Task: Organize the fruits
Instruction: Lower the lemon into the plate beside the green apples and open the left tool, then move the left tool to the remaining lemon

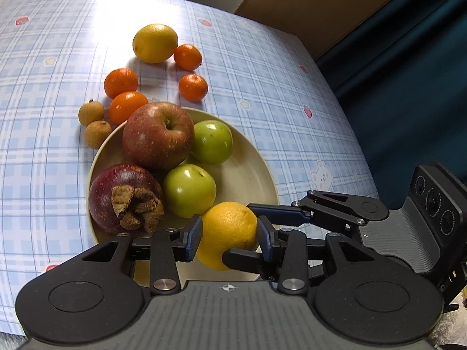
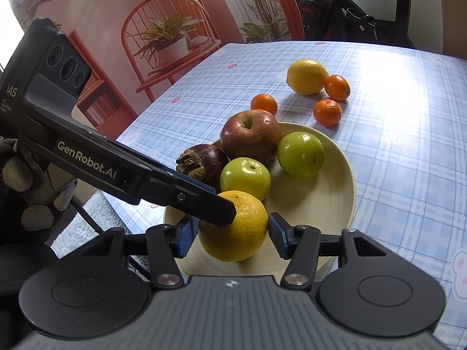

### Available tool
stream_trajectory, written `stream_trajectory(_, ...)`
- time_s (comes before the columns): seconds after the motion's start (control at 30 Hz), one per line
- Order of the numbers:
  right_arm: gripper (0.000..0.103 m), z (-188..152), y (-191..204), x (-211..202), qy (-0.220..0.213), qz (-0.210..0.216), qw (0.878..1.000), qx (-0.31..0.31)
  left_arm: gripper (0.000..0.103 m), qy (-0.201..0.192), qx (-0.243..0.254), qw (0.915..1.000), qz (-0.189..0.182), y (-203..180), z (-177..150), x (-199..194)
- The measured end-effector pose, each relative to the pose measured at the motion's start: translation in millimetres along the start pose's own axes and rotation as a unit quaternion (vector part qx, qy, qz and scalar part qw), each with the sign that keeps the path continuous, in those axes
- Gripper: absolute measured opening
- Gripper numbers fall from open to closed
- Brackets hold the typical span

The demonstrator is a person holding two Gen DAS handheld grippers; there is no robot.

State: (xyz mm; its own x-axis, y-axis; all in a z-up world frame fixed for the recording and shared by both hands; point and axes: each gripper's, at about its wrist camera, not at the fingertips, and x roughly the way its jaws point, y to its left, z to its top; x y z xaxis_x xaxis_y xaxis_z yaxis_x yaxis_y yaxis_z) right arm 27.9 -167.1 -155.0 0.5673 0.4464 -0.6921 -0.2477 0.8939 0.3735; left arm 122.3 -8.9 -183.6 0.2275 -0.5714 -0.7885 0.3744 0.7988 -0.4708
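A cream plate [image 1: 248, 172] [image 2: 329, 204] holds a red apple [image 1: 159, 134] [image 2: 251, 135], two green fruits [image 1: 212, 141] [image 1: 189, 190], a dark mangosteen [image 1: 124, 198] [image 2: 204, 159] and a yellow orange [image 1: 229, 233] [image 2: 235, 227] at its near rim. My left gripper [image 1: 229, 237] is shut on the yellow orange. My right gripper [image 2: 232, 237] is open around the same orange, its pads [image 2: 275, 233] a little apart from it; it shows from the side in the left wrist view [image 1: 280, 213].
On the blue checked tablecloth [image 1: 262, 87] beyond the plate lie a lemon [image 1: 155, 43] [image 2: 306, 76], several small tangerines [image 1: 121, 83] [image 2: 327, 112] and two brown longans [image 1: 91, 113]. The table edge runs along the right in the left wrist view.
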Motion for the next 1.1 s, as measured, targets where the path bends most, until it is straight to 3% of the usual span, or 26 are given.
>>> stream_trajectory(0.17, 0.056, 0.9, -0.3, -1.4, -0.005, 0.0, 1.0, -0.002, 0.042, -0.03, 0.023, 0.9993, -0.001, -11.7, 8.7, -11.5)
stream_trajectory(0.4, 0.056, 16.1, -18.1, -23.4, -0.057, -0.008, 0.998, 0.014, 0.042, -0.088, 0.047, 0.9948, 0.018, -23.3, 34.0, -29.8)
stream_trajectory(0.67, 0.056, 41.2, -45.2, -26.5, -0.091, -0.046, 0.995, 0.017, 0.042, -0.14, 0.046, 0.9863, 0.073, -12.7, 79.4, -35.4)
stream_trajectory(0.93, 0.056, 84.5, -59.2, -0.4, -0.12, -0.072, 0.99, -0.034, 0.042, -0.158, 0.02, 0.9781, 0.134, 14.5, 132.9, -25.4)
stream_trajectory(1.1, 0.056, 114.9, -66.0, 34.1, -0.12, -0.07, 0.988, -0.073, 0.044, -0.151, 0.006, 0.9782, 0.143, 29.9, 164.4, -10.4)
